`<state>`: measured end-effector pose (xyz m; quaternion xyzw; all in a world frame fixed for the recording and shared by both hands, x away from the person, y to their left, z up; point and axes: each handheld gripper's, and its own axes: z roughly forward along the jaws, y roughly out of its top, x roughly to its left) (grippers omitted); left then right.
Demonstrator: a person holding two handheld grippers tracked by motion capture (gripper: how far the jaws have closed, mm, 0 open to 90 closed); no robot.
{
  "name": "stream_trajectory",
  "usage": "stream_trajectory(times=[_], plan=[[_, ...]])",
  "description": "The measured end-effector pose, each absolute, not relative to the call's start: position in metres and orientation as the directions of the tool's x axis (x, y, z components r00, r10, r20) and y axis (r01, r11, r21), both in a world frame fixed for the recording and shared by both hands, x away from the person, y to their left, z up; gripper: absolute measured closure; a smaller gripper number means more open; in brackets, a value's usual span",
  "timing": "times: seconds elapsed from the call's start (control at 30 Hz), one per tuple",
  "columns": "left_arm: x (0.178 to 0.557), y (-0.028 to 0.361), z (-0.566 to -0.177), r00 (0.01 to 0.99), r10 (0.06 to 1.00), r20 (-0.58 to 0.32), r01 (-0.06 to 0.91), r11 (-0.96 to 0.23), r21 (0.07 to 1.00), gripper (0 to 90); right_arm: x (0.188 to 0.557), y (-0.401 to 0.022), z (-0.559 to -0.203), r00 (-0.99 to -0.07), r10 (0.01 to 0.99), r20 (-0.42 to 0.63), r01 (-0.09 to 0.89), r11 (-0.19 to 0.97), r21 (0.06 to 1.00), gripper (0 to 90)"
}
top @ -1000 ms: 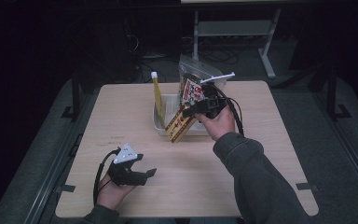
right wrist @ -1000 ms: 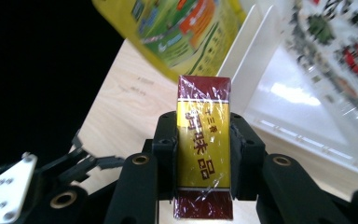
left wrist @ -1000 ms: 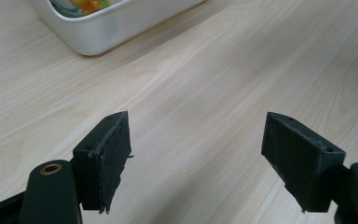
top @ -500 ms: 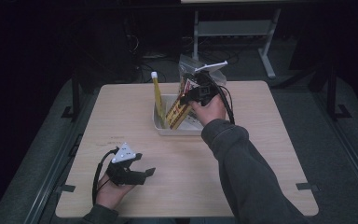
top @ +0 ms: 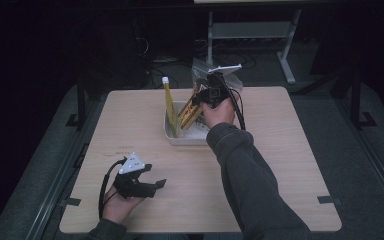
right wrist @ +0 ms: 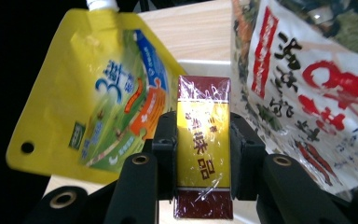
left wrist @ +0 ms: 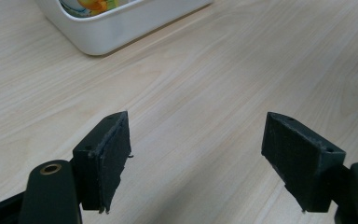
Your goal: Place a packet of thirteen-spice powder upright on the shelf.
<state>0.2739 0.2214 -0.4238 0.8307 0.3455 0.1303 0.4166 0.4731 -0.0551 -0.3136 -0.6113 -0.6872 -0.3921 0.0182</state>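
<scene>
Right now the right gripper (right wrist: 200, 154) jaws squeeze a yellow and dark red box (right wrist: 203, 154) by its two sides, over the white bin (top: 180, 137) on the table (top: 280, 150); lower the box slowly into the gap between the yellow pouch (right wrist: 98, 93) and the clear snack bag (right wrist: 307, 93); keep it straight; let go only once it rests; the left gripper (left wrist: 196, 158) jaws stand open, holding nothing, low over the table.

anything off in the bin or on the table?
Nothing stands out. The right claw grips a yellow-and-maroon box over the white bin, between the yellow pouch and a clear bag. No spills visible.
</scene>
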Motion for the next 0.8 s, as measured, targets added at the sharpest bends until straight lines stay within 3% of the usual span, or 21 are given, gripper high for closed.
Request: stream_trajectory(times=[0.8], plan=[[0.274, 0.222, -0.424, 0.728, 0.681, -0.080, 0.469, -0.410, 0.783, 23.2, 0.485, -0.036, -0.332, -0.220, 0.845, 0.487, 0.833, -0.097, 0.545, 67.3]])
